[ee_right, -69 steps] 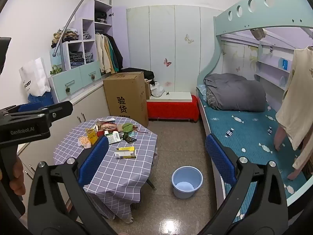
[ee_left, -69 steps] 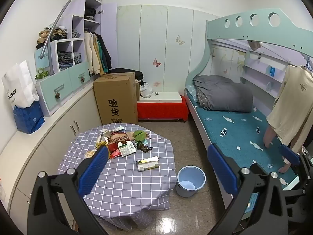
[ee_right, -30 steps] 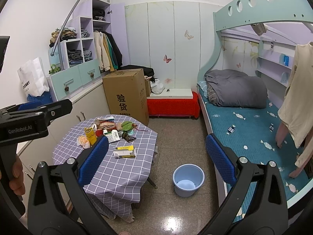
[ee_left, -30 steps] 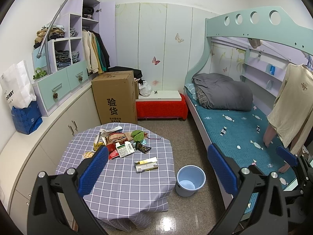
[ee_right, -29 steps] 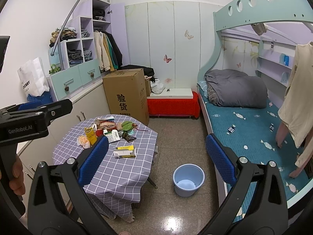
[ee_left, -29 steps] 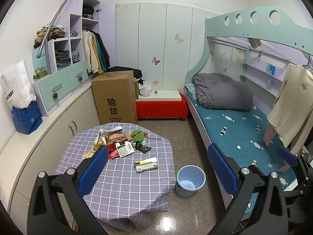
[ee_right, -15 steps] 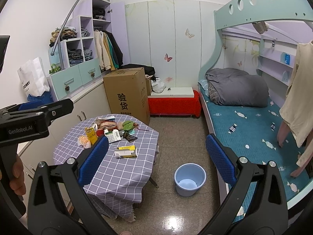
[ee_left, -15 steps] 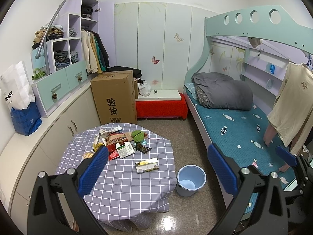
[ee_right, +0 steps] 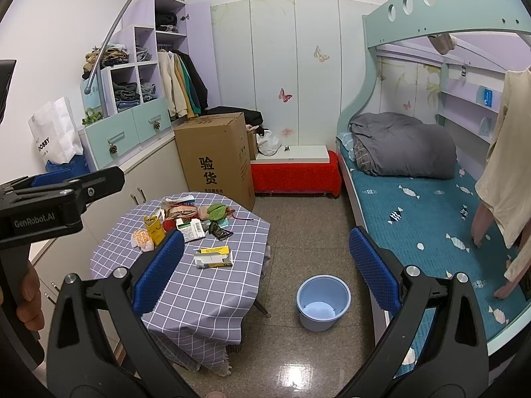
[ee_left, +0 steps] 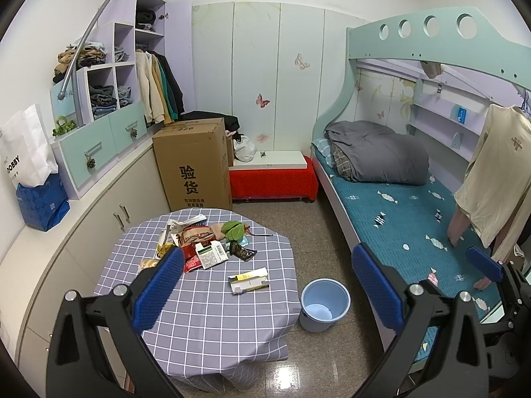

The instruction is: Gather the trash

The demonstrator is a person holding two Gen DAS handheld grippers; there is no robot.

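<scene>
bedroom floor lies bare around a table (ee_left: pixel 212 318) in a checked cloth, the landmark. on its far half sits the trash (ee_left: pixel 202 242): wrappers, a carton, a leaf; a flat yellow box (ee_right: pixel 214 256) lies nearer the middle. right of the table stands a blue bucket (ee_right: pixel 323 301), seemingly empty. left gripper (ee_left: pixel 267 287) and right gripper (ee_right: pixel 265 268) hang released, holding nothing, well short of the table. collecting looks not yet begun; next, reach for the near box. nothing blocks the way.

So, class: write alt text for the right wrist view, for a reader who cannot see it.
A small table with a grey checked cloth holds a pile of trash in a bedroom, with an empty blue bucket on the floor beside it. The open right tool frames the view, holding nothing. A bunk bed runs along the right.
</scene>
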